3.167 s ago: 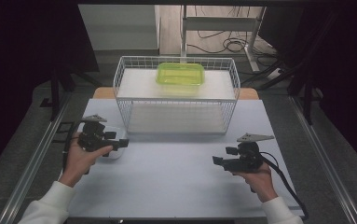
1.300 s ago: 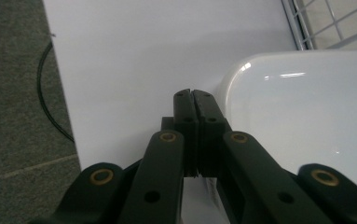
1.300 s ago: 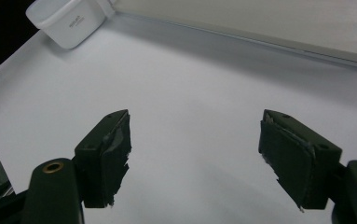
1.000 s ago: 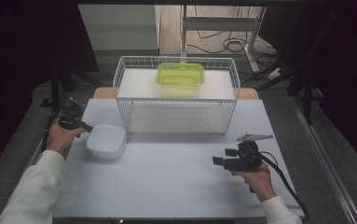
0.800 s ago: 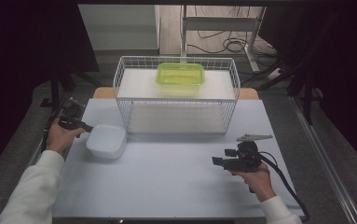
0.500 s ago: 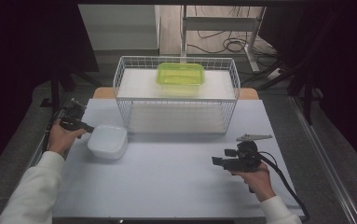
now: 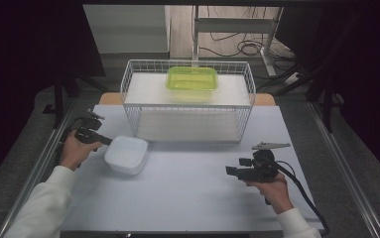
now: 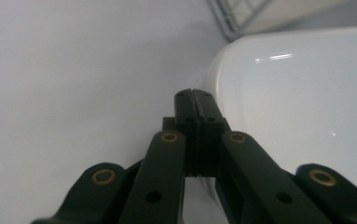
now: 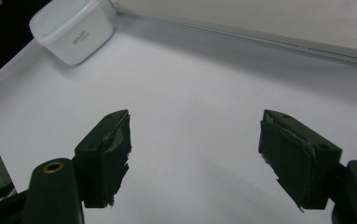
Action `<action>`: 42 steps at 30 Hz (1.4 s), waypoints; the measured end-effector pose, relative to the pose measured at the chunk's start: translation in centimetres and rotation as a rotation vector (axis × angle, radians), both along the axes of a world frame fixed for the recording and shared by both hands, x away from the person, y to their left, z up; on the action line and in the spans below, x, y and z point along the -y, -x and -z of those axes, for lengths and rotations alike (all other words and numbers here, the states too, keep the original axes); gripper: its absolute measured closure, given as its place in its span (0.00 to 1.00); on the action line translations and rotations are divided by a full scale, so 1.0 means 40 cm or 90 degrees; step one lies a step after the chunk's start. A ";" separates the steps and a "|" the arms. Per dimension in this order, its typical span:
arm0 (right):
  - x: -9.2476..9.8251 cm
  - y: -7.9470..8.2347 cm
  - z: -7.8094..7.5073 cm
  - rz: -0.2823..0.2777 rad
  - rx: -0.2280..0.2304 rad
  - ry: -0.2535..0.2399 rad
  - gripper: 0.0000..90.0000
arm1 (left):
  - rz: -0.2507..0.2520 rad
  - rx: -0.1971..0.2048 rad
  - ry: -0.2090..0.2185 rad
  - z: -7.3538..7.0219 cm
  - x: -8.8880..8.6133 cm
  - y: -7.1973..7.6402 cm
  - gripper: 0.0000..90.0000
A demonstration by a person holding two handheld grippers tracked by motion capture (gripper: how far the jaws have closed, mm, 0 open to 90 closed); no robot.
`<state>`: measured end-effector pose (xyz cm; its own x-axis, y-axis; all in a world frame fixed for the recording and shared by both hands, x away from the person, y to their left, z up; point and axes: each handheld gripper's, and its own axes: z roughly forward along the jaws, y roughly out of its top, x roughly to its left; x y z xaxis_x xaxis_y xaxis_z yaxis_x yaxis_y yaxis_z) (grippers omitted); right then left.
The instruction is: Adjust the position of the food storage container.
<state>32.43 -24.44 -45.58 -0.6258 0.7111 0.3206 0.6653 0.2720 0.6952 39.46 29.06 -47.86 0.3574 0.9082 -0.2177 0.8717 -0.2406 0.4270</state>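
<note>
On the white table top (image 7: 187, 198), near its left edge and just in front of the wire basket (image 7: 187, 106), sits a white lidded container (image 7: 126, 154), squarish with rounded corners. The left gripper (image 7: 107, 141) lies just beside the container's left side, its jaws pressed together with nothing between them, the tips pointing across the table toward the box; in the left gripper view the closed tips (image 8: 193, 100) sit right at the container's rounded corner (image 8: 297, 116), and whether they actually touch it is hard to say from that angle. So the box lies directly ahead and slightly to the right of those closed jaws, which reads as a nudge or push more than a grasp. The right gripper (image 7: 231, 171) rests well apart at the right of the table, jaws wide and holding nothing, aimed leftward; its own view has the container (image 9: 73, 30) far off at the upper left. The left hand is plainly the nearer one. Inside the basket, a green container (image 7: 191, 79) sits on the raised white shelf.
</note>
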 end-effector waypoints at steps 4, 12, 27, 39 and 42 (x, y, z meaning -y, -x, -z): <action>0.000 0.000 0.000 -0.001 -0.001 0.000 0.27 | 0.022 0.001 0.006 0.000 0.030 0.018 0.99; 0.002 0.000 -0.004 0.004 0.002 -0.007 0.28 | 0.041 -0.003 0.019 0.004 0.055 0.050 0.99; -0.002 -0.001 -0.003 0.005 0.000 -0.006 0.28 | 0.071 -0.009 0.047 0.007 0.105 0.084 0.99; -0.002 0.000 -0.003 0.005 0.001 -0.004 0.28 | 0.100 -0.012 0.062 0.006 0.147 0.107 0.99; -0.003 0.000 -0.003 0.005 0.000 -0.004 0.28 | 0.104 -0.012 0.068 0.008 0.164 0.114 0.99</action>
